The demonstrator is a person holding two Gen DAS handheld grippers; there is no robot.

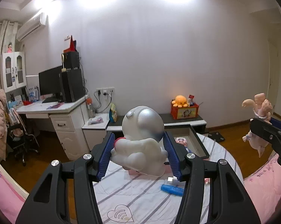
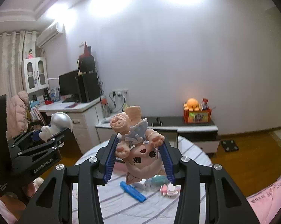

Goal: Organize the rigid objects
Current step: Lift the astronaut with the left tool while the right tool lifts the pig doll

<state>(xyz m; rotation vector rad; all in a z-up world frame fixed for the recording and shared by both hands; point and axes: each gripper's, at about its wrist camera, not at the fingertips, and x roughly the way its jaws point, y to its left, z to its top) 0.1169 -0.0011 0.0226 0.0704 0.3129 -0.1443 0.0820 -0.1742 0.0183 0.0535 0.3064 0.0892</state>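
Above the striped bedcover, left gripper clamps one astronaut figure, right gripper one upside-down doll.

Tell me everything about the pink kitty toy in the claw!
The pink kitty figurine looks like smooth hard plastic, with big dark eyes, a tan hat and a pale lilac frilly dress. It hangs upside down, head lowest, paws showing their pads. The right gripper is shut on it, blue ridged pads pressing its sides, holding it in the air above the striped cloth.
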